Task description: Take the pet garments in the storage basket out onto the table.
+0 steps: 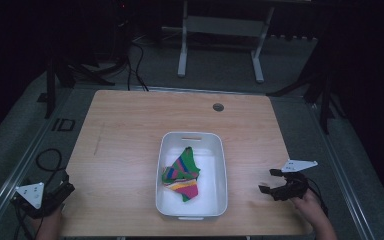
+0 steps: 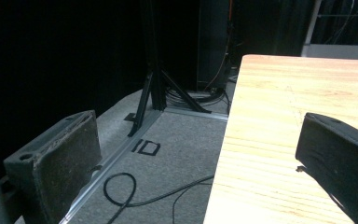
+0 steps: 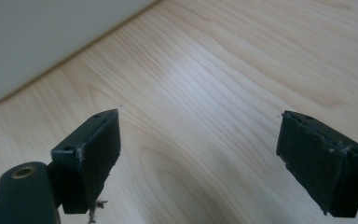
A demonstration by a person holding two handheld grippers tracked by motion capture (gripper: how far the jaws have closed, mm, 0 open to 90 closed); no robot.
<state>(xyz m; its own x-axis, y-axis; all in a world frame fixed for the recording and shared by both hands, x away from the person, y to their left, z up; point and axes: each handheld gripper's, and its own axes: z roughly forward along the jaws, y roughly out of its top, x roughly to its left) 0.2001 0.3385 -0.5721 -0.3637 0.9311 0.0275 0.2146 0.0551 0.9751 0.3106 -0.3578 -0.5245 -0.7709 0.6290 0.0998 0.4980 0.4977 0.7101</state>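
Observation:
A white plastic bin (image 1: 220, 165) stands in the middle of the wooden table (image 1: 130, 130). In it lies a crumpled cloth (image 1: 181, 172) striped in green, blue, pink and yellow. My left gripper (image 1: 67, 184) is off the table's near left corner, open and holding nothing. In the left gripper view that same gripper (image 2: 198, 156) straddles the table's left edge (image 2: 223, 140). My right gripper (image 1: 268, 180) hovers low over the table to the right of the bin, open and empty. The right gripper view has this gripper (image 3: 198, 144) above bare wood, with the bin's wall (image 3: 37, 42) at the upper left.
A round grommet (image 1: 218, 107) sits near the table's far edge. Left of the table, the grey floor carries an "ID" mark (image 2: 145, 147), a looped cable (image 2: 121, 186) and a black stand's legs (image 2: 151, 93). A white frame (image 1: 220, 30) stands beyond the table.

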